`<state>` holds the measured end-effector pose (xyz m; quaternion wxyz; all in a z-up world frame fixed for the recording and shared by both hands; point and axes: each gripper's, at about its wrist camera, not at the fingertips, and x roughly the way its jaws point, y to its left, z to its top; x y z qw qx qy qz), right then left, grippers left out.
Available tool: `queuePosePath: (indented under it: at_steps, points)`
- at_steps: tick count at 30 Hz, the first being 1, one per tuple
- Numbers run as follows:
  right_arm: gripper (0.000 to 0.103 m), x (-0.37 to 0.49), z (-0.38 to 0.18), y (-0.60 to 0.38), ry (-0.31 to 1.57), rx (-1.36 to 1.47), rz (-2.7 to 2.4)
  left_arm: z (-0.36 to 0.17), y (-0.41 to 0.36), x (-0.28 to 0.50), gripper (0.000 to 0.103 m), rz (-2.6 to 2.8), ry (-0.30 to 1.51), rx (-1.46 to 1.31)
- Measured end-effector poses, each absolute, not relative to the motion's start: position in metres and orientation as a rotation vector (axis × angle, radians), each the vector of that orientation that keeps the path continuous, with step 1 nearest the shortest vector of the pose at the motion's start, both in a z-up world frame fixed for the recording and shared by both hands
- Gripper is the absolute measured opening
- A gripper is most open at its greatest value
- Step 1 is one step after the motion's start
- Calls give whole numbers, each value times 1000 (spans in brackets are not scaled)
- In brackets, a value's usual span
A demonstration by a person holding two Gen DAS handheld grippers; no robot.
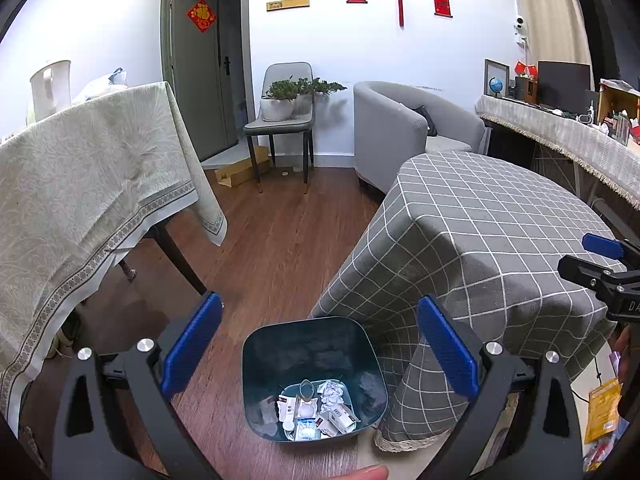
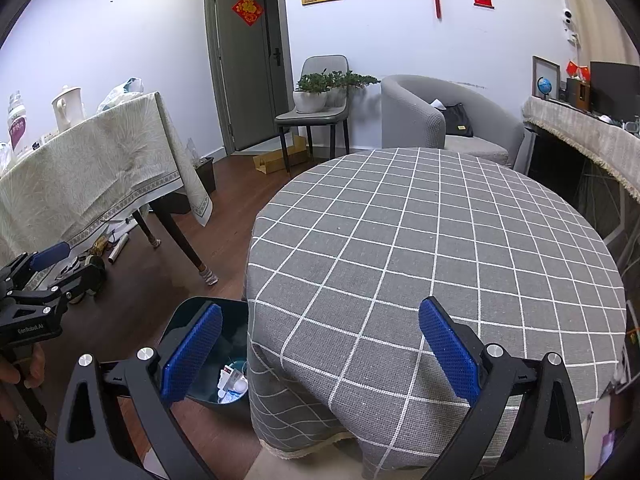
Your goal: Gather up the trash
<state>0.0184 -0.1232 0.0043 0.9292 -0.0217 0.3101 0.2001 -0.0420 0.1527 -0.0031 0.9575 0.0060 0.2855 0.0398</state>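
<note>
Hovering over a dark teal trash bin (image 1: pixel 312 376) on the wood floor (image 1: pixel 264 248), the left gripper (image 1: pixel 320 356) has its blue-padded fingers (image 1: pixel 192 344) spread wide with nothing between them. Inside the bin lies the collected trash (image 1: pixel 316 408): a crumpled paper ball, small white boxes and wrappers, and a clear plastic piece, all resting on the bottom. The bin stands just beside a round table draped in a grey checked tablecloth (image 1: pixel 480 232), whose hem hangs down against the bin's right side.

The right gripper (image 2: pixel 320 356) is held above the near edge of that tablecloth (image 2: pixel 420 240), its jaws likewise spread apart and holding nothing; its left finger (image 2: pixel 192 352) overlaps the bin's rim (image 2: pixel 188 308) in the right wrist view, where some of the trash (image 2: pixel 234 384) shows at the bottom. To the left stands a second table under a pale patterned cloth (image 1: pixel 80 168). A grey armchair (image 1: pixel 400 128) and a chair bearing potted plants (image 1: pixel 284 96) stand against the far wall.
</note>
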Motion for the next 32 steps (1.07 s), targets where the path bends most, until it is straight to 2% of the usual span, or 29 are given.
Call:
queuePosePath:
  at_steps: [32]
  points:
    - [100, 18, 2, -123, 638, -49, 414, -6, 155, -38, 100, 78, 599, 2]
